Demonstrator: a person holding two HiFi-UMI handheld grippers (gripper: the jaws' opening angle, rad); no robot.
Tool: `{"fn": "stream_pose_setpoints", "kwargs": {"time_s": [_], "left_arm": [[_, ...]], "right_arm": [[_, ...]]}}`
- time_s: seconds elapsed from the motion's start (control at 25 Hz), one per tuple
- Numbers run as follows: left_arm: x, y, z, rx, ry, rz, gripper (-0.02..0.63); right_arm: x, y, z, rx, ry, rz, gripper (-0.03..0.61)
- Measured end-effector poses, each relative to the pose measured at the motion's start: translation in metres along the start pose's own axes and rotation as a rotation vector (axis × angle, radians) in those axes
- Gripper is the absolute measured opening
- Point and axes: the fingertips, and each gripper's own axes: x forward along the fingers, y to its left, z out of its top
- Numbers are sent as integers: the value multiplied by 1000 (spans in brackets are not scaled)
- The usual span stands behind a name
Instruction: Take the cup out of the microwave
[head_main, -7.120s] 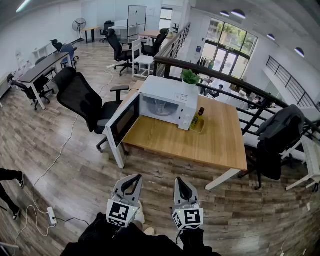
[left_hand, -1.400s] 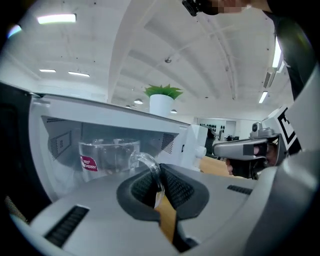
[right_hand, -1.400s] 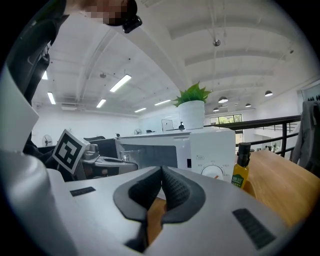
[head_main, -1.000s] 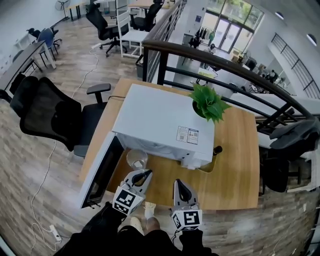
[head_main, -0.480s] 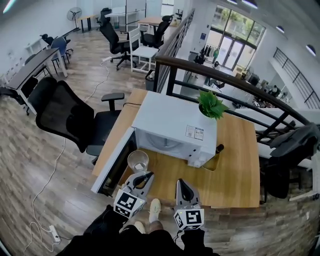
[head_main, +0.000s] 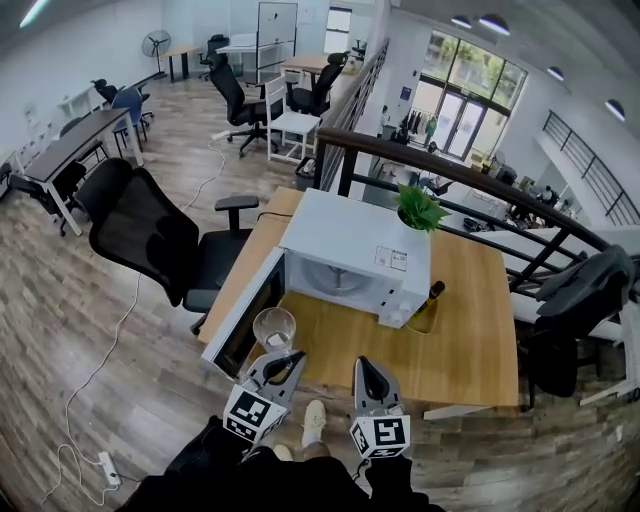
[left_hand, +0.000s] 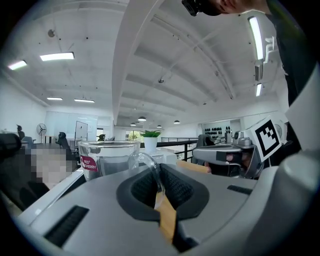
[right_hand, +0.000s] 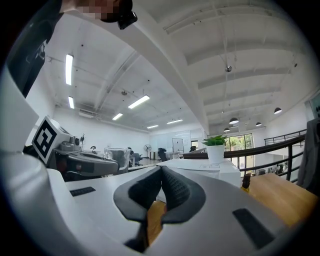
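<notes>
The wooden table (head_main: 470, 350) carries the white microwave (head_main: 350, 250), whose door (head_main: 245, 315) hangs open. The glass cup (head_main: 274, 328) is outside it, before that door, its handle pinched by the left gripper (head_main: 290, 357). The right gripper (head_main: 362, 366) alongside has its jaws together, empty

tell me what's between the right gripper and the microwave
Only bare wooden tabletop lies between the right gripper and the microwave. Nothing stands on that stretch. The head view shows this.
</notes>
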Motion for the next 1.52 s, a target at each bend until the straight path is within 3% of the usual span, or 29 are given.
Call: {"fn": "stream_pose_setpoints", "kwargs": {"time_s": [0.44, 1.52], "left_arm": [[-46, -18, -2, -4, -10, 17, 23], [-40, -18, 5, 13, -28, 9, 23]], "right_arm": [[-35, 19, 0, -16, 1, -9, 15], [-32, 18, 2, -15, 6, -8, 14]]}}
